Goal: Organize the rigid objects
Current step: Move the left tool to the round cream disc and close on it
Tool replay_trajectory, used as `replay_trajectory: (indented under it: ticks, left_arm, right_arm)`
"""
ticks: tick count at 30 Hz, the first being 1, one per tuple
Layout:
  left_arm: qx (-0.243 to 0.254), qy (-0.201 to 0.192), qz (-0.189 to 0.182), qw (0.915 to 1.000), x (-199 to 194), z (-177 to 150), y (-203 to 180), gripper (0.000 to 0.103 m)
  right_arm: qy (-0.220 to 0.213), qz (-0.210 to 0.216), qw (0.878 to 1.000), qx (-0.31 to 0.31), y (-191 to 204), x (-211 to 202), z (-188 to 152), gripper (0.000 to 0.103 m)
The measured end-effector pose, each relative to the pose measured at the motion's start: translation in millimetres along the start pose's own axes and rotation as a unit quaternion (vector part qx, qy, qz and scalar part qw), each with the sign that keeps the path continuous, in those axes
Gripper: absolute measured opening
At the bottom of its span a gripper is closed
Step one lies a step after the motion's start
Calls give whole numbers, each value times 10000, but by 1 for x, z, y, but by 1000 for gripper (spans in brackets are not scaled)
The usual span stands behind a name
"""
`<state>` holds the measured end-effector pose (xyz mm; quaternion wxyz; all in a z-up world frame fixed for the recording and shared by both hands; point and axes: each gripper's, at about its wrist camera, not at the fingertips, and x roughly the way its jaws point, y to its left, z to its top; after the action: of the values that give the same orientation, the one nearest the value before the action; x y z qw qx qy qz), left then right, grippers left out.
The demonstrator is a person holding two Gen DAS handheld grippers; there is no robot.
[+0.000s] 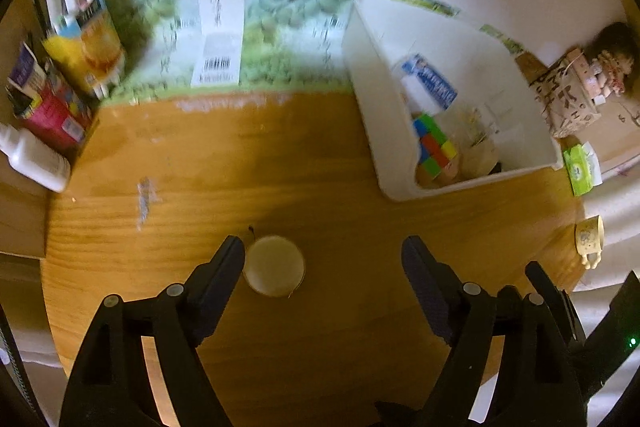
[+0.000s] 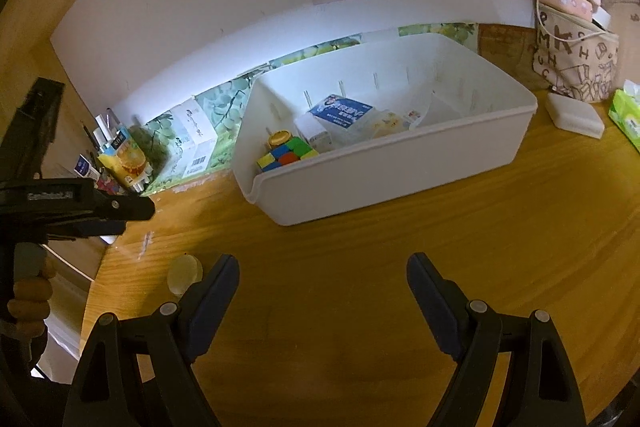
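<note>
Nearly finished, as judged: Rubik's cube, blue-and-white box and gold lid already inside white bin, only round cream disc left outside it on table, left gripper and right gripper both spread apart, empty.

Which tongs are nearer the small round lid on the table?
Left. The left tongs are open with the round lid right beside one finger. The right tongs are also open, with the lid just outside them, further off.
</note>
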<state>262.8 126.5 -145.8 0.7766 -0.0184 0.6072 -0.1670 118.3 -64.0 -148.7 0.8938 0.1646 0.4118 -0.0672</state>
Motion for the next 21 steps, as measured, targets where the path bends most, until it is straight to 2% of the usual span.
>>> replay_trajectory:
  ticks: [5,12,16,21]
  left_arm:
    - [-196,577,-118,9981,24,-3,11,83]
    - [-217,1247,53,9919,56,-4,16,83]
    - [-219,1501,174,9883,71,-4,18,83]
    - [-268,1898,387,9807,90,-5,22,83]
  right_arm:
    - [33,-123,9998,140,-2,1,-6,86]
    - [66,-287,9992,270,-6,1,-15,86]
    - [71,-383,9987,338,-7,1,-19,86]
    - [78,-473,9980,411,-8,1,-20,86]
